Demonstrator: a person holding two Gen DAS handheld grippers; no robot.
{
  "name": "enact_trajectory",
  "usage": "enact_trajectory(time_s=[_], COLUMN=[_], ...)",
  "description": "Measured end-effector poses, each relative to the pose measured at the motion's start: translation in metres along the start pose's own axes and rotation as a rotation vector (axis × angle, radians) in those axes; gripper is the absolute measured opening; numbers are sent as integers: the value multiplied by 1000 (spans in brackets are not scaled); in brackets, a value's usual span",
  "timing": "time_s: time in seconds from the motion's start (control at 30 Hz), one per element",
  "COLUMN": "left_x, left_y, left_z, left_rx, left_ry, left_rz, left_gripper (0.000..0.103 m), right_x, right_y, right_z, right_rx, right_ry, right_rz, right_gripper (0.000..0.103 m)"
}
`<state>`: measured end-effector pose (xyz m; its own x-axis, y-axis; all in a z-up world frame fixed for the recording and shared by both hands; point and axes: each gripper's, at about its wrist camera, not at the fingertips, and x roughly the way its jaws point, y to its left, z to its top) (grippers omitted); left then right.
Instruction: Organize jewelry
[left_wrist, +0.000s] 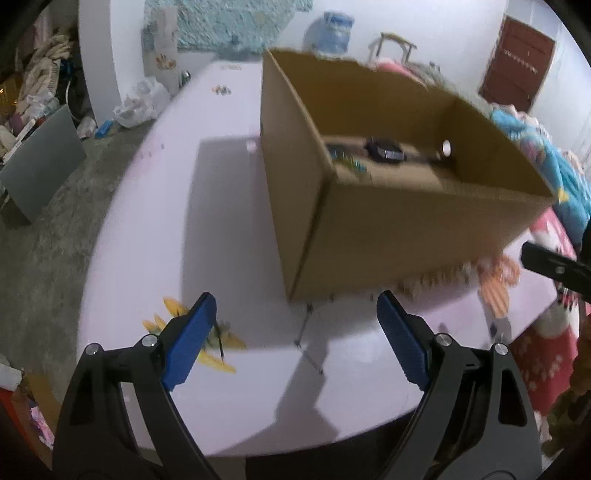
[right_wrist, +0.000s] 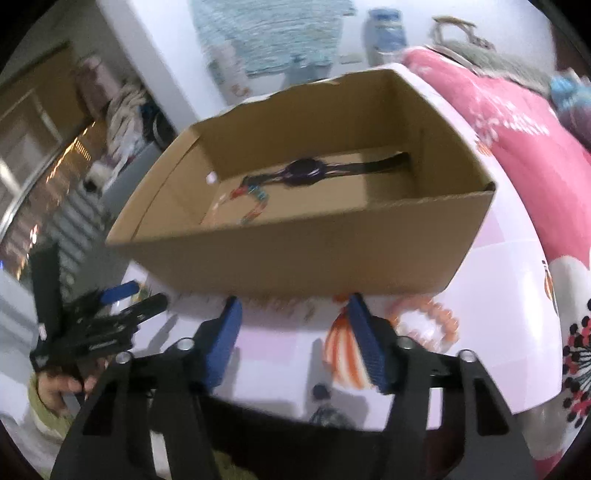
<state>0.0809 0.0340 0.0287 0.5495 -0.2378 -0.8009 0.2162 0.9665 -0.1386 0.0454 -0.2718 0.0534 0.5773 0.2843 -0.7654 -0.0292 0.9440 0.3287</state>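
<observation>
The left gripper (left_wrist: 295, 325) stands wide open with nothing between its blue pads (left_wrist: 192, 339); it hovers over the white surface (left_wrist: 155, 221). Just beyond its left finger lies a yellow, petal-shaped piece (left_wrist: 221, 363), partly hidden by the pad, and between the fingers a thin chain (left_wrist: 308, 341) runs across the surface toward the box. The right gripper (right_wrist: 295, 332) is likewise spread wide and empty, its fingers apart above the surface. Beside its right pad (right_wrist: 369, 350) an orange-and-white striped piece (right_wrist: 341, 347) lies on the surface, partly covered by that pad, and just to the right of it sits an orange beaded bracelet (right_wrist: 424, 321). A small dark item (right_wrist: 320, 391) lies near the surface's near edge, too blurred to identify.

Ahead of both grippers stands an open cardboard box (right_wrist: 314, 254), resting on the surface. On its floor lies a dark watch (right_wrist: 304, 172) with its strap stretched out, and beside it a string of multicoloured beads (right_wrist: 255, 199). More small pieces lie along the box's near bottom edge, blurred. To the right of the surface is a pink patterned blanket (right_wrist: 524, 147).
</observation>
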Motion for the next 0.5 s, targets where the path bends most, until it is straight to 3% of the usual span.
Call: enact_trajectory(time_s=[0.03,0.13,0.5], left_x=[0,1,9], left_y=[1,0,2], left_z=[3,10,17], left_rx=[-6,-4,2], left_ry=[-8,-14,-35], left_rz=[2,2,12], left_gripper=[85,85,85], right_x=[1,4,-2], right_y=[-3,-11,-12], right_z=[3,12,11], right_rx=[13,49,43], right_ry=[1,-6,-36], right_rz=[-4,16,1], right_gripper=[41,38,38])
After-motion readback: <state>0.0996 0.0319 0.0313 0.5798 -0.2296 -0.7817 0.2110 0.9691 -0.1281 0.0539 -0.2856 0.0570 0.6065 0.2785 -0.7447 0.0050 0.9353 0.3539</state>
